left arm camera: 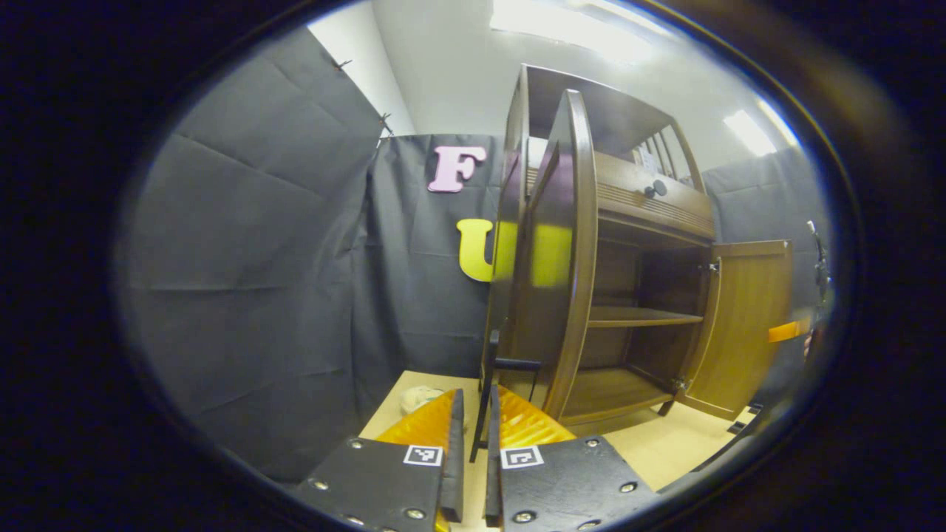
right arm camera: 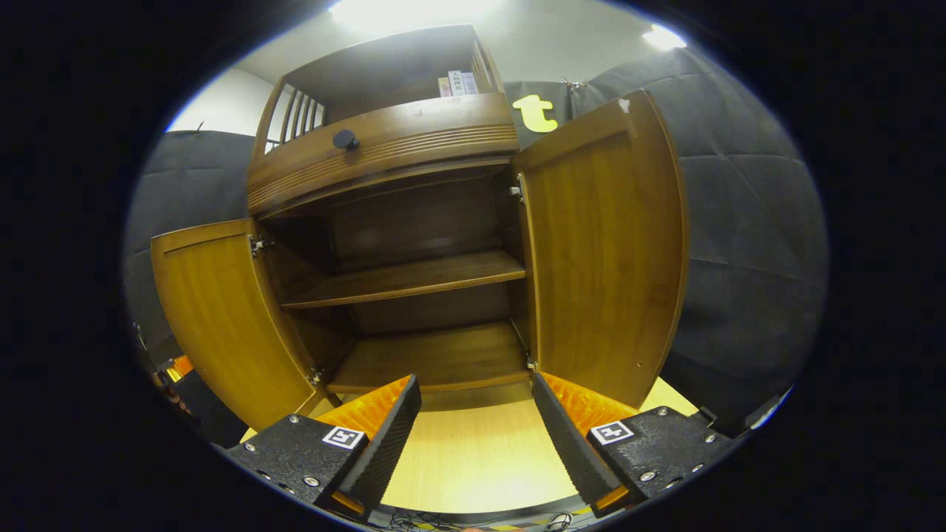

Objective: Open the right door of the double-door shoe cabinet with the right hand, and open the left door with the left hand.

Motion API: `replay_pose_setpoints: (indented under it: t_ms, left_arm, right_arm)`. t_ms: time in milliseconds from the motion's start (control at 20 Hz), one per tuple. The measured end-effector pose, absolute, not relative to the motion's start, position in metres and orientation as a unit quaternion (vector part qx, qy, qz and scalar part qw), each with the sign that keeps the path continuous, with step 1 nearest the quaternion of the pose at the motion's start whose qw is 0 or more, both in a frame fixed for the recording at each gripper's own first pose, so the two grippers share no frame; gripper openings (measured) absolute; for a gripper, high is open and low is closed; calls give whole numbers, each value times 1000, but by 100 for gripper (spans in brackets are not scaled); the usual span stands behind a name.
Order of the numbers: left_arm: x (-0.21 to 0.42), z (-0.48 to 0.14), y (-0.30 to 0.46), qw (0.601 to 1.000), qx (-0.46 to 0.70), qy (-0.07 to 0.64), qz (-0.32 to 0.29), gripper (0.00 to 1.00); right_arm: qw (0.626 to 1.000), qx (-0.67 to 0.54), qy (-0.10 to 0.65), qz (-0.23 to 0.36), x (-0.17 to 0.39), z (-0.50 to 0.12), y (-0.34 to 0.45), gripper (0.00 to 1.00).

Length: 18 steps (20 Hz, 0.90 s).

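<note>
The brown wooden shoe cabinet stands with both doors swung out. In the right gripper view the right door and the left door flank two bare shelves. My right gripper is open in front of the cabinet's bottom shelf, holding nothing. In the left gripper view the left door is seen edge-on, and the right door hangs open beyond it. My left gripper is shut on the left door's thin black handle, which runs down between the fingers.
A drawer with a dark round knob sits above the doors, under an open top shelf with small boxes. The cabinet stands on a pale wooden floor board. Black cloth walls close in on both sides. A small white object lies by the left door.
</note>
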<state>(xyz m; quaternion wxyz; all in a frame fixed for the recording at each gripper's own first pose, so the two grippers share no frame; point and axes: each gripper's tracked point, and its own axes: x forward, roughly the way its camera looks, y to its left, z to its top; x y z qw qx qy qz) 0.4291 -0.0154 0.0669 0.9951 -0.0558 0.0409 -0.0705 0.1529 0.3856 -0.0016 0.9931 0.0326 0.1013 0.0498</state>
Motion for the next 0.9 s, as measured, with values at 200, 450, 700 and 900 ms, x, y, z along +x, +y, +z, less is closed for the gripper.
replay_pose_setpoints:
  t_ms: [200,450,700,900]
  left_arm:
    - [435,62,-32,996,-23,56,-69,12]
    - [430,69,-15,998,-24,58,-29,12]
    - [414,117,-22,998,-6,31,50,12]
    - [395,192,-73,996,24,-8,86,22]
  right_arm:
    - [992,13,98,80,157,8,404,91]
    - [988,1,101,120,162,5,416,92]
    - [988,-5,79,131,160,13,386,91]
    - [991,-40,26,125,151,42,352,91]
